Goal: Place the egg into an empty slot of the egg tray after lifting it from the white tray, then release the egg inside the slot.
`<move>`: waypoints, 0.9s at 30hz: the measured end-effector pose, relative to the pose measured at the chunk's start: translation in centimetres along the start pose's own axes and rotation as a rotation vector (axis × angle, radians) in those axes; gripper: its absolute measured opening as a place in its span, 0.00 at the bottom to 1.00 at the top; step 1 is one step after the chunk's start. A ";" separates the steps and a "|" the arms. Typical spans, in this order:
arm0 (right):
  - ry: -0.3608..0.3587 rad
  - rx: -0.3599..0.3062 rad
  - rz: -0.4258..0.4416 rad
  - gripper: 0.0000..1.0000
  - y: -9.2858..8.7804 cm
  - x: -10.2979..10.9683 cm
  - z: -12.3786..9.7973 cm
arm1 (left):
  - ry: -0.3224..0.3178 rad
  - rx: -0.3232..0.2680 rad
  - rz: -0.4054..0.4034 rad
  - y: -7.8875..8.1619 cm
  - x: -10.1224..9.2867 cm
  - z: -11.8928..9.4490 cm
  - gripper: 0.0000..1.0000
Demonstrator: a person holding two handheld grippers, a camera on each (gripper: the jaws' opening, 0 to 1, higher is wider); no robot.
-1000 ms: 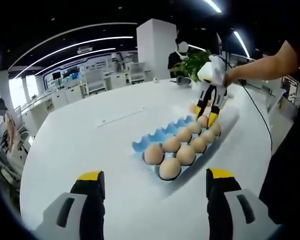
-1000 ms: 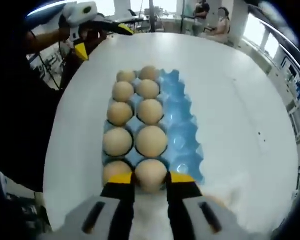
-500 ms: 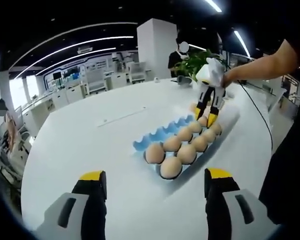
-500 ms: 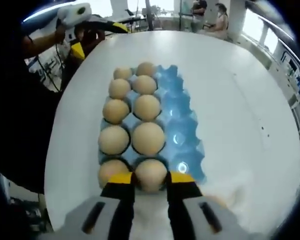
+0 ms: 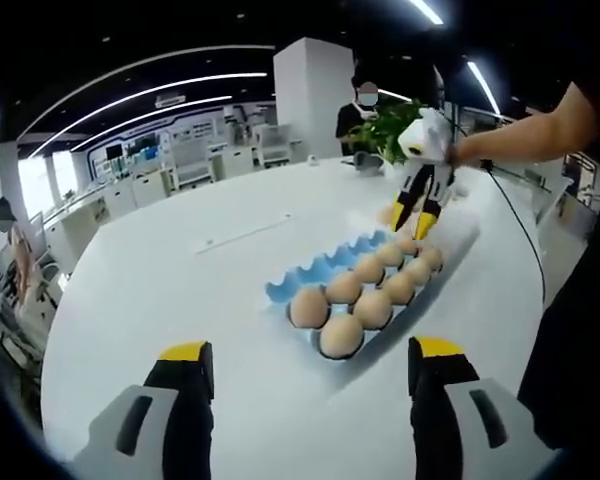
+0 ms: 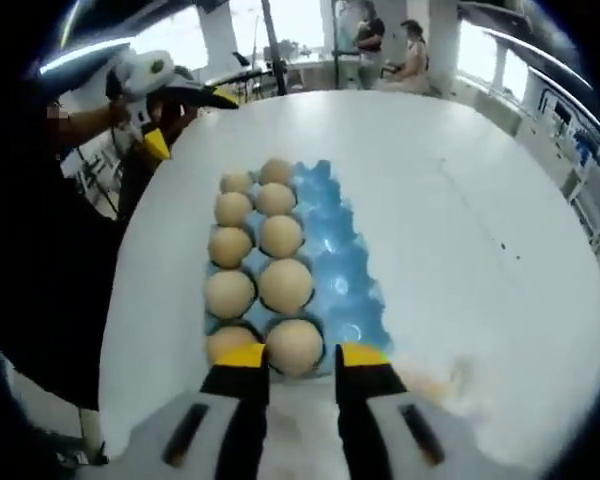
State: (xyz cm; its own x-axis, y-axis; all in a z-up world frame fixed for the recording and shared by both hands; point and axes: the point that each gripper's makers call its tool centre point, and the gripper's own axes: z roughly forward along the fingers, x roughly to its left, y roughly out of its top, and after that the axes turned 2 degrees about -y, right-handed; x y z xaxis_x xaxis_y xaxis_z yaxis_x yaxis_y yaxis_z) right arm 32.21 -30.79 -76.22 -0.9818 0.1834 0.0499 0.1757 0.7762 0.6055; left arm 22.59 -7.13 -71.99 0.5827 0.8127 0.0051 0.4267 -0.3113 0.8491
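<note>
The blue egg tray (image 5: 320,270) (image 6: 342,262) lies on the white table with two rows of brown eggs and one bare row. My right gripper (image 6: 303,355) (image 5: 409,220) hovers over the tray's end, jaws slightly parted, open. Just beyond its tips an egg (image 6: 294,345) (image 5: 408,243) rests in the end slot, free of the jaws. Beside that end lies the white tray (image 5: 462,228) (image 6: 485,400), with another egg (image 6: 425,385) blurred in it. My left gripper (image 5: 310,350) (image 6: 185,115) is held open and empty, short of the tray's opposite end.
The round white table (image 5: 160,270) has bare surface on both sides of the egg tray. A green plant (image 5: 385,130) stands at its far edge. A person's arm (image 5: 525,135) holds the right gripper. People stand beyond the table (image 6: 380,40).
The right gripper has risen off the tray's end and its jaws have parted a little. The egg stays down in the end slot. The left gripper has hardly moved.
</note>
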 end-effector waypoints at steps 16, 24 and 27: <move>-0.284 0.036 0.119 0.27 -2.9 -7.1 -1.4 | 0.000 0.004 0.000 -0.1 0.0 -0.1 0.78; -0.216 0.047 0.180 0.28 -4.6 -7.3 0.0 | 0.011 0.011 0.001 -0.2 0.4 -0.2 0.77; -0.214 0.014 0.136 0.27 -4.7 -7.6 0.0 | 0.020 0.006 -0.002 -0.1 0.8 -0.3 0.77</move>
State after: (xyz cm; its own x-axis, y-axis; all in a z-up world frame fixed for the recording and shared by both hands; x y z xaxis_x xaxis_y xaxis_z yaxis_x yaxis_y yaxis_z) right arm 38.83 -35.84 -79.40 -0.9117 0.4089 -0.0399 0.3074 0.7435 0.5938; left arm 22.84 -6.34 -71.93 0.5676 0.8232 0.0143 0.4322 -0.3127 0.8458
